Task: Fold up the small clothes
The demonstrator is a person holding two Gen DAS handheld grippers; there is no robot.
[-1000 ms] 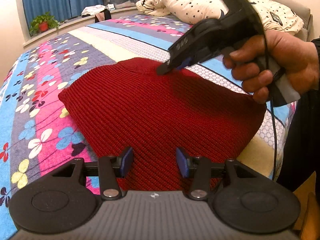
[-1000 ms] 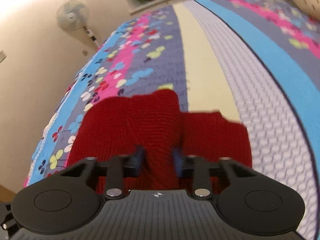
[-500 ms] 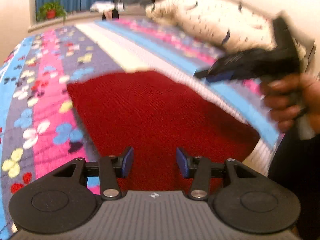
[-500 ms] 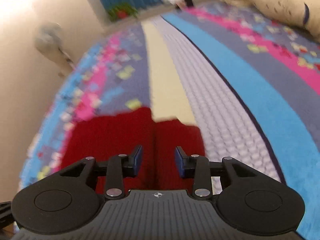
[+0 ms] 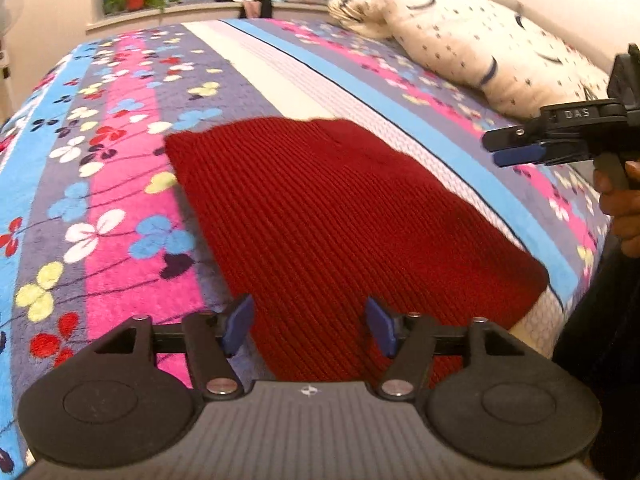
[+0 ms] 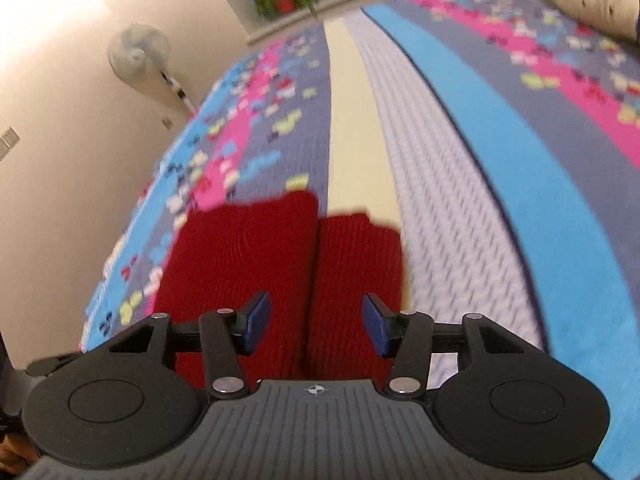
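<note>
My left tool (image 5: 307,326) and right tool (image 6: 316,330) both hover released above the dark red ribbed knit garment (image 5: 340,216), folded flat mid-frame on the flowered striped bed (image 5: 120,208), apparently letting the fold settle.

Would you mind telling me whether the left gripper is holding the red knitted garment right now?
No, the left gripper is open above the red knitted garment, its blue pads spread apart with nothing between them.

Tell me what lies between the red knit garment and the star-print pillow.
In the left wrist view, only bare bedspread separates the red knit garment from the star-print pillow: white, blue, grey and pink floral stripes. Nothing rests on that stretch.
</note>
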